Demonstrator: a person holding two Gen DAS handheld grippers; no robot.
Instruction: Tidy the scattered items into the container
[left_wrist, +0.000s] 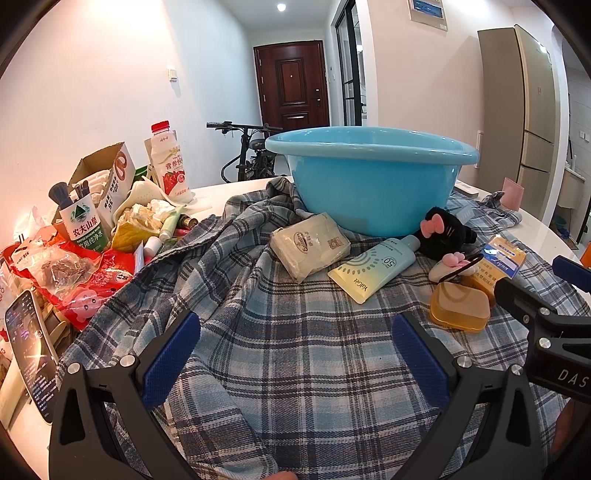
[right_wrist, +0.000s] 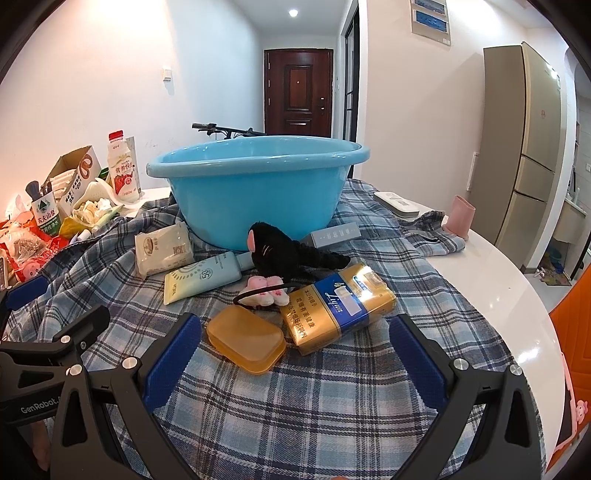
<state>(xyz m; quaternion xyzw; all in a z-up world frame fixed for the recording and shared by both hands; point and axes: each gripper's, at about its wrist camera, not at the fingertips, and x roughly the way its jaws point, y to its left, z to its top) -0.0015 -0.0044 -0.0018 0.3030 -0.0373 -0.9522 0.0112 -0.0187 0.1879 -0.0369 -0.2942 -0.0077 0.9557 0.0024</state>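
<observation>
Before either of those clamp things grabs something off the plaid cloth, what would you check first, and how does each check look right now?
1. Left gripper jaws open, nothing held: ok.
2. Right gripper jaws open, nothing held: ok.
3. Blue basin upright, mouth unobstructed: ok.
4. Room inside the basin: cannot tell, the rim hides the bottom.
5. Amber soap box reachable: ok, it lies nearest the right gripper, though close beside the gold cigarette pack.
6. Grippers apart from each other: ok.

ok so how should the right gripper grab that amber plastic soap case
Grip the amber translucent rounded plastic case across its shorter width, coming straight down from above. It lies flat on the plaid cloth, just ahead of the open right gripper, with the gold cigarette pack close beside one end.
</observation>
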